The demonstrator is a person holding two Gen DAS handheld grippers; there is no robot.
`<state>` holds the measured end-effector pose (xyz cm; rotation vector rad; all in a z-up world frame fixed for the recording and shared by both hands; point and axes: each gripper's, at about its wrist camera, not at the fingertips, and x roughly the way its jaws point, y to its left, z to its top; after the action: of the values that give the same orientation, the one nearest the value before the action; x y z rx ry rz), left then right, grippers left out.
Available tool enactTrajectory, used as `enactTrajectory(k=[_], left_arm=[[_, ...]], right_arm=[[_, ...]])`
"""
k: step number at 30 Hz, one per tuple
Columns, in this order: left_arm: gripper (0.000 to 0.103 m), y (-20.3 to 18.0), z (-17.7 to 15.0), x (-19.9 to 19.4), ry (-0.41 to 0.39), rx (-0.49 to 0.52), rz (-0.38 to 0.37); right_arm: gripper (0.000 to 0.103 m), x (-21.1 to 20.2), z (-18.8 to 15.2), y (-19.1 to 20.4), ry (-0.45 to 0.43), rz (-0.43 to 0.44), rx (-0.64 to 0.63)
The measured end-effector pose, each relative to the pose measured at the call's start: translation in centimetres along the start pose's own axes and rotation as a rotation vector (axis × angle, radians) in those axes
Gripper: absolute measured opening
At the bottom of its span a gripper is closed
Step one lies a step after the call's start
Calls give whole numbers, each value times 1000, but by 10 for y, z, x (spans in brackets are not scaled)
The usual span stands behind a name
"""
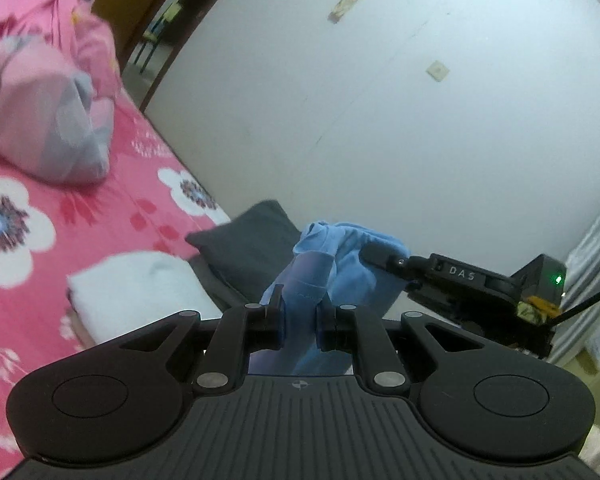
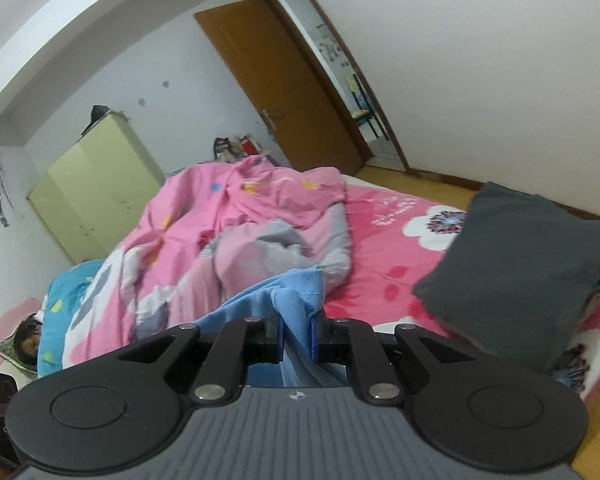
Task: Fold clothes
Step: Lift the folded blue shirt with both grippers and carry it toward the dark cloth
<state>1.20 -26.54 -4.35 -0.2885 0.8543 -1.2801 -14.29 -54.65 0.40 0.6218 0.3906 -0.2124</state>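
Observation:
A light blue garment point(image 1: 340, 264) hangs in the air above the bed, held by both grippers. My left gripper point(image 1: 300, 320) is shut on a bunched fold of it. In the left wrist view the right gripper point(image 1: 384, 258) comes in from the right and pinches the same cloth a little farther off. The right wrist view shows the right gripper point(image 2: 298, 330) shut on the blue garment point(image 2: 296, 296), whose edge drapes away to the left. A folded dark grey garment point(image 2: 516, 264) and a folded white one point(image 1: 140, 292) lie on the pink flowered bedsheet point(image 1: 100, 216).
A rumpled pink and grey quilt point(image 2: 236, 232) is heaped on the far side of the bed. A white wall point(image 1: 380, 100) stands close beyond the bed. A brown door point(image 2: 284, 92) stands open, and a pale green wardrobe point(image 2: 96, 188) stands against the far wall. A person lies at the lower left point(image 2: 28, 336).

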Motion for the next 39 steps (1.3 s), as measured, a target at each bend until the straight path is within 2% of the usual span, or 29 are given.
enactTrajectory(k=[6, 12, 19, 22, 28, 33, 39], left_arm=[[11, 14, -14, 46, 35, -70, 76], [11, 42, -1, 70, -3, -111, 215], [11, 95, 5, 99, -62, -161, 406], [11, 118, -1, 117, -57, -180, 472], [11, 156, -17, 144, -33, -240, 533], [11, 149, -11, 135, -99, -225, 516], [11, 164, -11, 148, -92, -241, 546]], right_arm=[[12, 40, 4, -61, 70, 37, 41], [12, 103, 14, -96, 198, 110, 7], [12, 205, 21, -115, 388, 204, -150], [12, 255, 14, -122, 465, 239, -230], [12, 317, -8, -144, 575, 247, -261], [12, 321, -6, -149, 575, 278, -262], [12, 336, -10, -158, 591, 287, -235]])
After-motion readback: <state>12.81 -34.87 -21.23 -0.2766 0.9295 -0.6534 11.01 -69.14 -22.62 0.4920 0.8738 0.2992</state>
